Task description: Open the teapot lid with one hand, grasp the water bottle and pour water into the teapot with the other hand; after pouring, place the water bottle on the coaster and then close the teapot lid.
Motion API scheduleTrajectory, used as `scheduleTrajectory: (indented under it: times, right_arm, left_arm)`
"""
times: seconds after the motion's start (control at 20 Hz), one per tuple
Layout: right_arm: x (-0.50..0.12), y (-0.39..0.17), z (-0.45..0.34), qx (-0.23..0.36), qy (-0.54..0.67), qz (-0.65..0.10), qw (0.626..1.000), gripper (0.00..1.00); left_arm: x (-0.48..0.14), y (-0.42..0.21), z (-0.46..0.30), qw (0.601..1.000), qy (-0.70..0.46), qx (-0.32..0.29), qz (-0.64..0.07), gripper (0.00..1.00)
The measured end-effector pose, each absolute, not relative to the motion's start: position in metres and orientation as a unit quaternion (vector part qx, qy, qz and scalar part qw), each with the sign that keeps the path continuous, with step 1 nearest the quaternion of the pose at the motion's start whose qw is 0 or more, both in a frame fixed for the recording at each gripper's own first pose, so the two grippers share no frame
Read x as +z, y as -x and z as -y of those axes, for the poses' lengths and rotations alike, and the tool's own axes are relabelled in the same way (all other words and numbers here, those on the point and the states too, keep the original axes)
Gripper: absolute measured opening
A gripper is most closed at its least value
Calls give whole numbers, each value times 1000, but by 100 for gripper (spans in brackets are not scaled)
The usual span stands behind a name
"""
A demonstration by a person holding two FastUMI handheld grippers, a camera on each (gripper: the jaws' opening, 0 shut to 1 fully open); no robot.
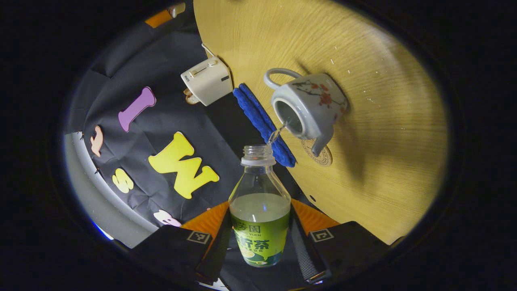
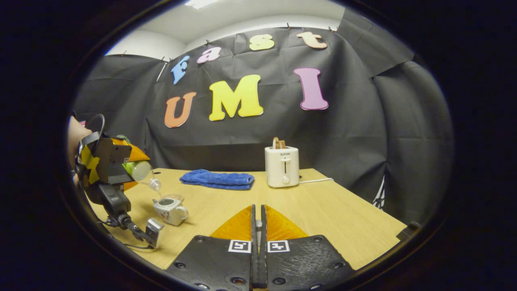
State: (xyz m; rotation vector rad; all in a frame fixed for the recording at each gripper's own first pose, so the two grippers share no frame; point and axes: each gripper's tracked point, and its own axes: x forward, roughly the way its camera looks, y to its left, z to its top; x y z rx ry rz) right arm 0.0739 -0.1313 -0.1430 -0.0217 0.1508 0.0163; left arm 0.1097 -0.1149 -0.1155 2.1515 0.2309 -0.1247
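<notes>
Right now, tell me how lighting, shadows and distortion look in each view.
Left gripper view: dim and warm; the teapot throws a soft shadow over the table, whose edge bows with the fisheye; the water bottle looks sharp. Right gripper view: brighter and even; the toaster is crisp, and the left gripper at the rim looks stretched.

My right tongs (image 2: 258, 226) have bare tabletop (image 2: 323, 214) ahead and to their right. Toward the far edge the toaster (image 2: 282, 166) and the folded blue towel (image 2: 217, 179) block the way. On my left, the teapot (image 2: 170, 209) stands low, with my left tongs (image 2: 133, 167) and the tilted water bottle (image 2: 141, 171) crowding the space above it.
</notes>
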Motion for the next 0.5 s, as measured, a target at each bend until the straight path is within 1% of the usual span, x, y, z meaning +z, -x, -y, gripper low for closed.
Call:
scheduleTrajectory:
  times: [0.2,0.5]
  right_arm:
    - [-140,-73,131,9,11,-73,997,0]
    - [-136,-69,125,21,11,-62,998,0]
  left_arm:
    - [-103,-110,114,448,-889,-45,-90,74]
    - [-101,-108,120,432,-897,-44,-88,74]
